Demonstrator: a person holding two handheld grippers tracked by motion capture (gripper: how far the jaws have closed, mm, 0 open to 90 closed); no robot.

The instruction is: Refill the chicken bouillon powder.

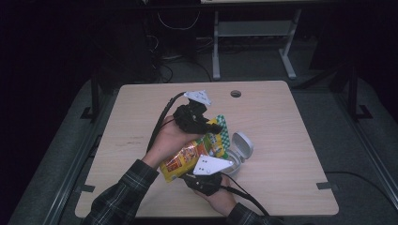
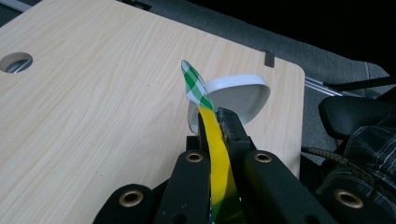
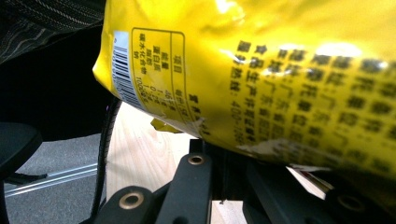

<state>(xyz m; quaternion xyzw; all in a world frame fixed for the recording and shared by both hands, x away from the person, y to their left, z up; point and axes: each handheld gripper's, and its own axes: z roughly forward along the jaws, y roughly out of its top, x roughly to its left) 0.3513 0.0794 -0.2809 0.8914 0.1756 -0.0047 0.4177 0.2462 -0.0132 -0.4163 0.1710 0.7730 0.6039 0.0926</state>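
Above the bench (image 1: 141,122), near its middle, the yellow snack bag (image 1: 190,157) is held clear of the surface between both grippers. Left gripper (image 1: 213,129) has its fingers (image 2: 231,130) closed on the bag's green-checked top seal (image 2: 195,86), seen edge-on in the left gripper view, with the film pinched flat between them. Right gripper (image 1: 197,176) sits at the near, lower edge of the bag; its fingers are hidden under the bag's printed back (image 3: 289,74) in the right gripper view, but they read as closed on the bottom seam, the film bearing straight down onto them.

Judgement: a two-point hold, top seal against bottom edge, keeps the bag taut and tilted, top end away from the person. That suits either tearing the seal or tipping the contents out.

Just beyond the bag, on its far right side, stands a small white container with its hinged lid (image 1: 242,144) open, mouth up. Placement suggests it is the receiver: lid swung back so nothing obstructs the opening, and set close so the bag's top end hangs almost over it.

Bag shows no tear that I can see.
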